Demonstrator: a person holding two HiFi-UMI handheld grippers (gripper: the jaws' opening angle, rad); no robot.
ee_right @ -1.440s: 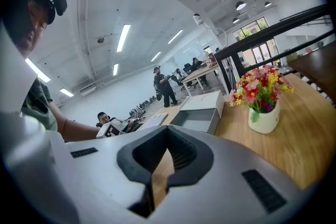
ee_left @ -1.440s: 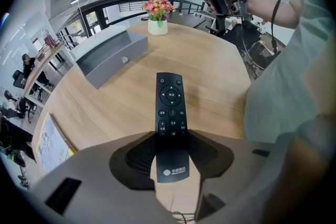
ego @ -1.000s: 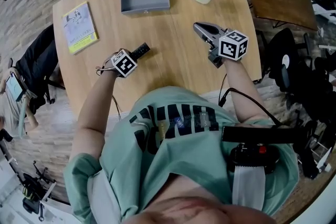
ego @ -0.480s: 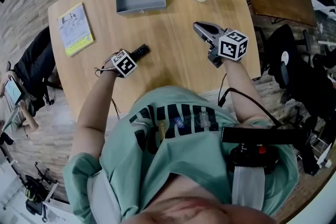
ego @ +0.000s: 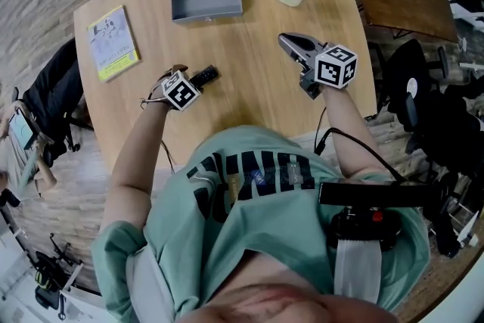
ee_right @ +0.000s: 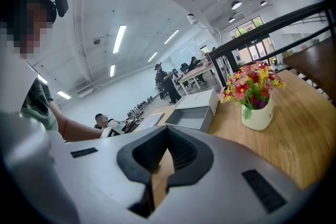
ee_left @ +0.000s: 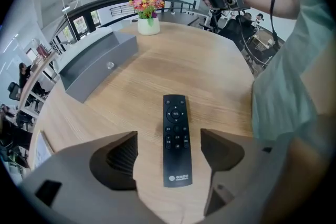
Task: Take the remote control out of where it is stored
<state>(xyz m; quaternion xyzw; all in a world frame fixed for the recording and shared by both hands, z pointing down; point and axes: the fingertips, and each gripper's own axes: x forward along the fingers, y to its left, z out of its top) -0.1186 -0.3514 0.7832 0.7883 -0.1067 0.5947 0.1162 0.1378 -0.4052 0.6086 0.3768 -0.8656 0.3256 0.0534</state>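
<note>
Now that your left hand-held gripper (ee_left: 169,150) has just spread its jaws, the remote control (ee_left: 176,139) lies loose between them on the tabletop (ee_left: 215,73), out of the grey box (ee_left: 94,68). Right hand-held gripper (ee_right: 160,165) clenched, empty. Looks finished.

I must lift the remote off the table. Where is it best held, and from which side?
Hold the remote across its narrow width, near the middle, from straight above: it lies flat on the table, so only its long edges can be pinched.

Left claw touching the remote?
Apart. Left gripper view: left claw has just opened; remote lies between its pads with bare table either side.
</note>
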